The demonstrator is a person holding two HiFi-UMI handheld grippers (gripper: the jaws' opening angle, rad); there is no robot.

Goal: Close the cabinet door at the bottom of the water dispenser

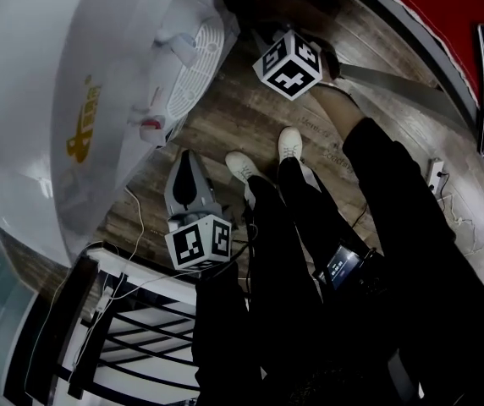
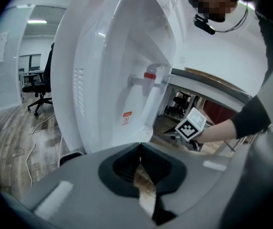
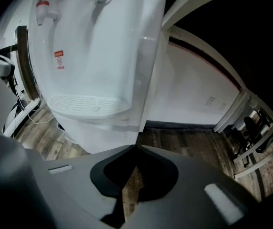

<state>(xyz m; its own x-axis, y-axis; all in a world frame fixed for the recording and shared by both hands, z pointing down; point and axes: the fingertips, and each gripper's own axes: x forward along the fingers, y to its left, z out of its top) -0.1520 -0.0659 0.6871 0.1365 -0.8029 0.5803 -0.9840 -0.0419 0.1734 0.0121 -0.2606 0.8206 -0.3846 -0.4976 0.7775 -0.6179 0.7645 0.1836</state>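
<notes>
The white water dispenser (image 1: 64, 100) stands at the left, with its drip tray (image 1: 193, 66) and a red tap (image 1: 151, 125). In the right gripper view its lower cabinet front (image 3: 100, 136) is a flat white face below the tray (image 3: 86, 104); I see no open door there. My right gripper (image 3: 136, 148) is shut and empty, a little off that front; its marker cube (image 1: 288, 62) shows in the head view. The left gripper (image 2: 140, 145) hangs beside the dispenser, jaws together with nothing between them, and appears again lower down (image 1: 185, 161).
The person's legs and white shoes (image 1: 263, 155) stand on the wood floor right of the dispenser. A black-framed rack (image 1: 123, 328) is at the bottom left, and a cable (image 1: 136, 218) runs by it. An office chair (image 2: 38, 87) stands further off. A white wall with a dark baseboard (image 3: 189, 125) runs behind.
</notes>
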